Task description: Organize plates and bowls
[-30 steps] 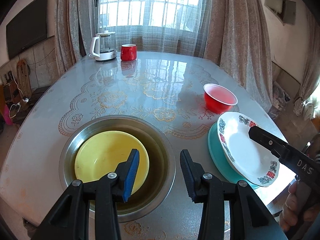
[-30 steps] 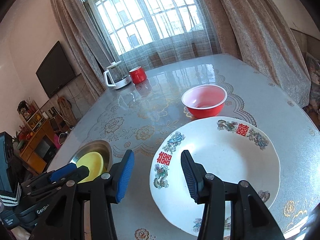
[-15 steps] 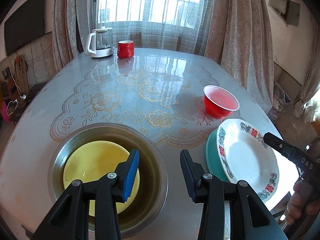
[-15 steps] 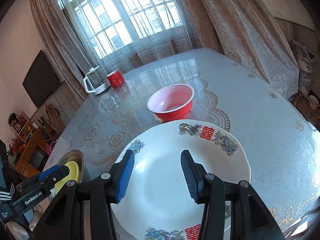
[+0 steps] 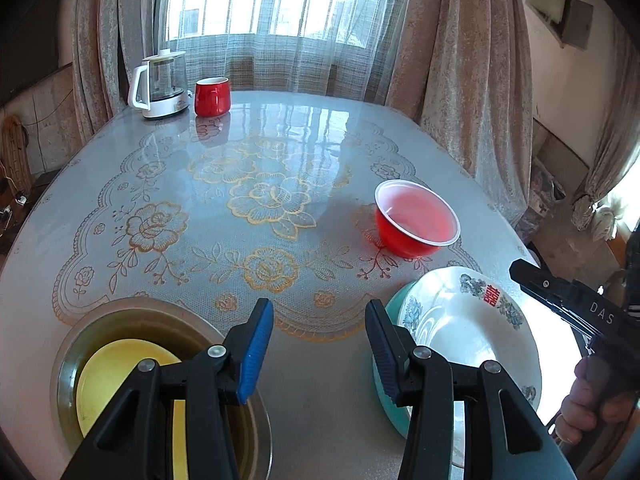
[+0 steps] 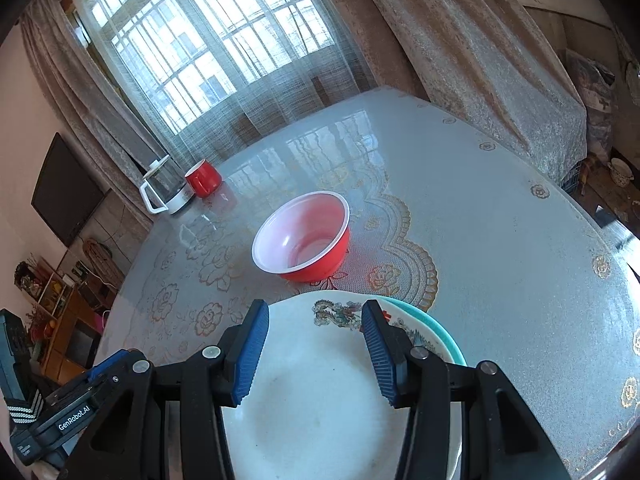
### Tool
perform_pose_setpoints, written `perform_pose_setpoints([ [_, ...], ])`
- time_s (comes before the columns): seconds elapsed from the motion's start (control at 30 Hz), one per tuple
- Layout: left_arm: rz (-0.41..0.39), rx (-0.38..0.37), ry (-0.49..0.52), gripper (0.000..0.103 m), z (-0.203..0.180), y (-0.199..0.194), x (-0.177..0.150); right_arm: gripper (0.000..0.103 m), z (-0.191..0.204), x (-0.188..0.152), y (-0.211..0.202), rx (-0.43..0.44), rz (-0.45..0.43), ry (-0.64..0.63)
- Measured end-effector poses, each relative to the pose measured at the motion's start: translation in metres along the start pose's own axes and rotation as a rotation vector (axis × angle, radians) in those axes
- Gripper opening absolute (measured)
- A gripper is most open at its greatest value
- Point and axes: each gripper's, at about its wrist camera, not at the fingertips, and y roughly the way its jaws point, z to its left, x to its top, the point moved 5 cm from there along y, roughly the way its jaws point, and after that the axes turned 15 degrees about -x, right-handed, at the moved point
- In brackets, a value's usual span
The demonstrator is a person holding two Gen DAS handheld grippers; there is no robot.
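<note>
A steel bowl (image 5: 68,344) with a yellow plate (image 5: 116,376) inside sits at the lower left of the left wrist view. My left gripper (image 5: 318,340) hovers over bare tabletop just right of it, its jaws opening with nothing between them. A white flowered plate (image 6: 320,408) rests on a teal plate (image 6: 444,336) near the table's front right edge. My right gripper (image 6: 314,332) hangs open above the white plate, pads apart and not touching it. A red bowl (image 6: 304,236) with a white inside stands just beyond the plates.
At the far left of the table stand a glass kettle (image 5: 160,84) and a red mug (image 5: 212,96). The round table (image 5: 260,168) has a lace-patterned cover. Curtains hang behind it. A hand (image 5: 588,404) holds the right gripper at the table's right edge.
The left gripper has moved right, off the steel bowl, and its jaws have widened. The right gripper has drawn back over the white plate and rolled, so the red bowl now lies straight ahead.
</note>
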Motion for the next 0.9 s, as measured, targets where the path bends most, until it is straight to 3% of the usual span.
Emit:
perform_pose_setpoints([
  [0.33, 0.049, -0.023, -0.020, 0.056, -0.004, 0.031, 0.015, 0.049, 0.004, 0.012, 0.012, 0.004, -0.008, -0.017],
  [0.47, 0.063, -0.060, -0.041, 0.070, -0.005, 0.038, 0.019, 0.049, 0.001, 0.019, 0.015, 0.033, 0.010, 0.002],
  [0.77, 0.104, -0.105, -0.089, 0.069, -0.007, 0.054, 0.024, 0.053, -0.005, 0.019, 0.026, 0.033, 0.076, 0.021],
  [0.9, 0.100, -0.119, -0.081, 0.067, -0.011, 0.056, 0.029, 0.053, -0.003, 0.021, 0.028, 0.074, 0.108, 0.017],
])
